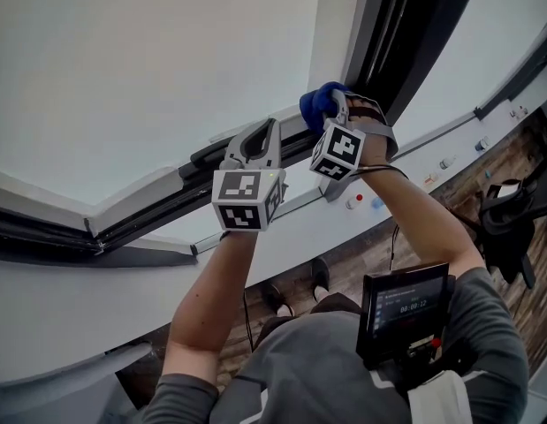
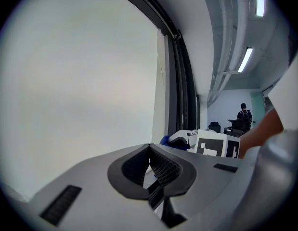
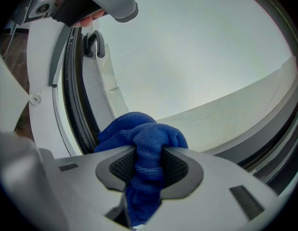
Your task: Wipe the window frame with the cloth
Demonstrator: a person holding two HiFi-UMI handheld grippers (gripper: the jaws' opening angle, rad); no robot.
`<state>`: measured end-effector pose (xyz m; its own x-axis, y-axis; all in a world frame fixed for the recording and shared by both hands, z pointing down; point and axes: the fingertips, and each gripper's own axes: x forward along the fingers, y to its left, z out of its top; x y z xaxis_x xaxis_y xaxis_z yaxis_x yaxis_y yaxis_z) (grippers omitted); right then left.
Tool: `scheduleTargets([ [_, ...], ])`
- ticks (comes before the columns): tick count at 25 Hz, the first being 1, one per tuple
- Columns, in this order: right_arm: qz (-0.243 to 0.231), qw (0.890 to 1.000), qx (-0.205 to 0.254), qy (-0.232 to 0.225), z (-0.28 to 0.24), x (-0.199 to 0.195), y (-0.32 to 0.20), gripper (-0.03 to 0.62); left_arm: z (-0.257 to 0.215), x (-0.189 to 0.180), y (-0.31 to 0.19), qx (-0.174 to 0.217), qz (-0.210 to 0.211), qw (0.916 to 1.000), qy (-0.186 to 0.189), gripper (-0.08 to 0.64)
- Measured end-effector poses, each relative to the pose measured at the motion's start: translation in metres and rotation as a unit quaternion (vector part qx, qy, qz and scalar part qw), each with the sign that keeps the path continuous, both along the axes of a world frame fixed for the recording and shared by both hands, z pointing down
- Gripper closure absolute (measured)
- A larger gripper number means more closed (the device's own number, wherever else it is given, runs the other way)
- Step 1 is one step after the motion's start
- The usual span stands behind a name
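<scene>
Right gripper view shows the blue cloth bunched and pinched between the jaws of the right gripper. Its loose head lies against the dark channel of the window frame, apparently touching it. Soft, light and limp, the cloth should mould into the grooves. It is best held by a thick fold, as it is now, so a wad sticks out ahead of the jaws. In the head view it sits at the frame's corner. The left gripper, jaws together on nothing, hovers just beside the lower rail, near the glass. No container shows in any view.
</scene>
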<state>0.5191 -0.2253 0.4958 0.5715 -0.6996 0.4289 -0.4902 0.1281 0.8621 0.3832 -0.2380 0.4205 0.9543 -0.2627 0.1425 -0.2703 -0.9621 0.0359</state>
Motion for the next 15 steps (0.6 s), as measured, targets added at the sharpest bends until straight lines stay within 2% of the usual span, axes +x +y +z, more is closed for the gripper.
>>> scheduleTargets([
  [6, 0.007, 1.0, -0.006, -0.022, 0.03, -0.002, 0.0, 0.454, 0.033, -0.007, 0.008, -0.022, 0.0, 0.9996, -0.018, 0.551],
  [8, 0.01, 1.0, 0.003, -0.026, 0.023, 0.003, 0.004, 0.454, 0.03, -0.006, 0.014, -0.033, -0.002, 0.9993, -0.019, 0.551],
  [11, 0.017, 0.999, 0.017, -0.037, 0.011, 0.004, 0.01, 0.454, 0.02, -0.008, 0.015, -0.026, -0.003, 0.9995, -0.017, 0.551],
  [15, 0.024, 0.996, 0.045, -0.069, -0.005, -0.023, 0.014, 0.454, 0.014, -0.029, 0.002, -0.022, -0.004, 0.9997, -0.004, 0.551],
])
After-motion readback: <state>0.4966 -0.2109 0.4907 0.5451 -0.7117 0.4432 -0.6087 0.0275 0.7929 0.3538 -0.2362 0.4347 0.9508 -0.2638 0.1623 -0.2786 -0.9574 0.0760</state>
